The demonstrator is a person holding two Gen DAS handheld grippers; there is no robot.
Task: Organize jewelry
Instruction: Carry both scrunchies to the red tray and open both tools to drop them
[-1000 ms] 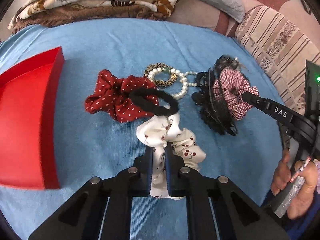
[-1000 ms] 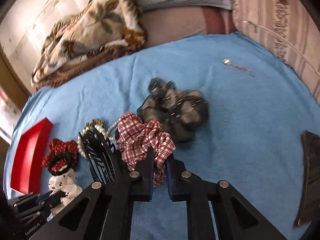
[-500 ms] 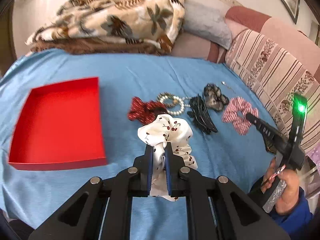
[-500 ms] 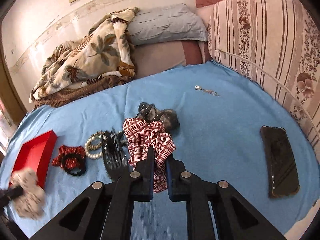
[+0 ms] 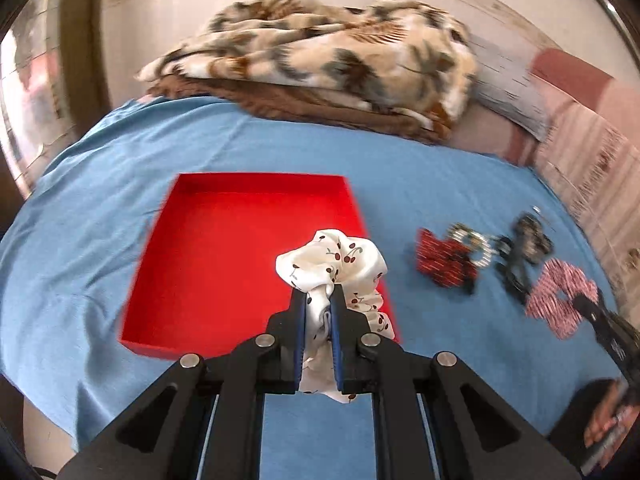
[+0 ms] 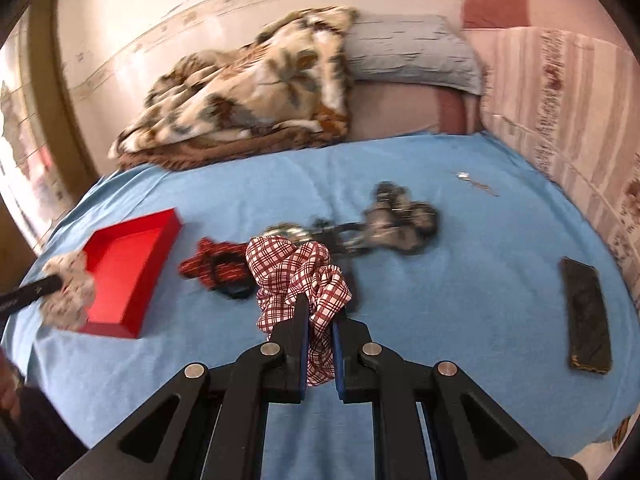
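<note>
My left gripper (image 5: 319,300) is shut on a white cherry-print scrunchie (image 5: 336,260) and holds it over the near right part of the empty red tray (image 5: 224,248). In the right wrist view my right gripper (image 6: 320,312) is shut on a red-and-white plaid scrunchie (image 6: 296,268), lifted above the blue sheet. Behind it lie a red dotted scrunchie (image 6: 208,264) with a black hair tie, a pearl bracelet (image 6: 288,232), a black claw clip (image 6: 348,236) and a dark patterned scrunchie (image 6: 400,220). The left gripper with its white scrunchie (image 6: 68,292) shows at the tray's near edge.
A dark phone (image 6: 586,316) lies on the blue sheet at the right. A thin silver chain (image 6: 476,184) lies further back. A folded leaf-print blanket (image 6: 248,96) and a grey pillow (image 6: 408,52) are at the head. A striped cushion (image 6: 568,120) runs along the right.
My left gripper lifted the white scrunchie off the pile and carried it left, over the red tray. My right gripper raised the plaid scrunchie and drew it back and left.
</note>
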